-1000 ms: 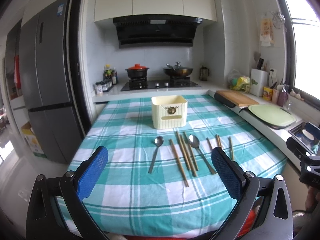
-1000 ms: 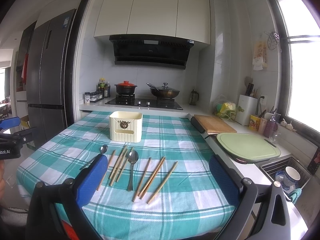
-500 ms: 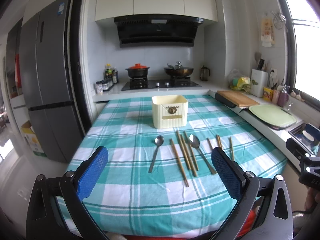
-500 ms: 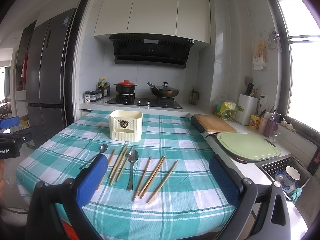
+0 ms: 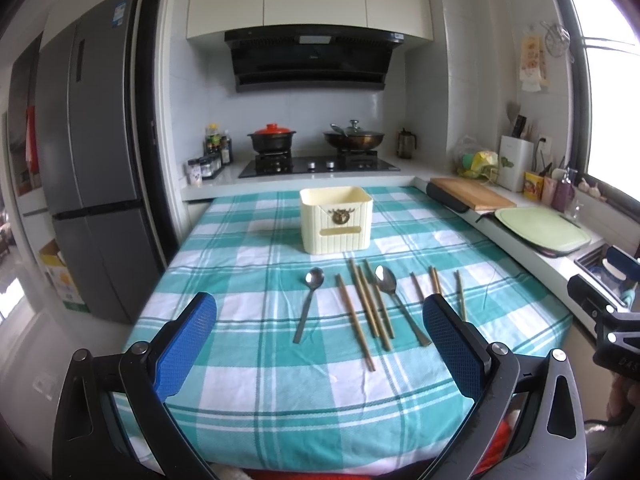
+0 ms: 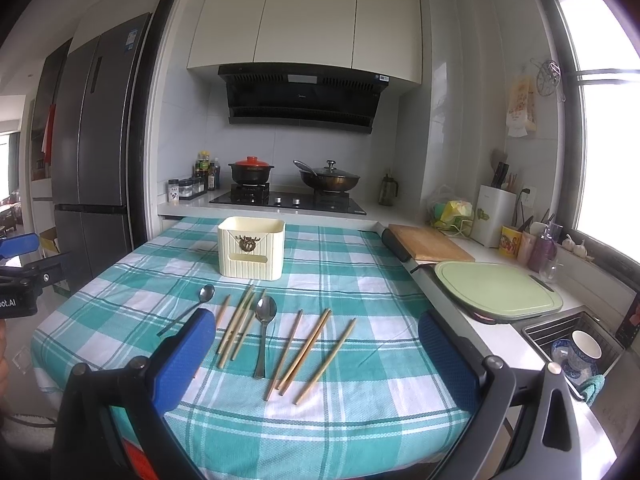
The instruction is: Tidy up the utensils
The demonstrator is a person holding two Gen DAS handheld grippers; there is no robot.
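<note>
Utensils laid out loose on the bench, both tools held back with nothing taken up.

The bench (image 5: 248, 412), under a teal checked cloth, carries a cream holder box (image 5: 336, 219) at 12 o'clock and, nearer, a row of wooden chopsticks (image 5: 366, 306) and two steel spoons, one at the row's left end (image 5: 309, 300) and one (image 6: 264, 328) mid-row. The left gripper (image 5: 320, 344) and right gripper (image 6: 316, 356) both hover short of the near edge, jaws released and wide, holding nothing. Every utensil lies ahead toward 12 o'clock, long axis running roughly 6 to 12 with handles nearer. My judgement: the left-end spoon suits the left gripper, the right-hand chopsticks (image 6: 312, 352) the right, each needing a grip across its narrow width.
</note>
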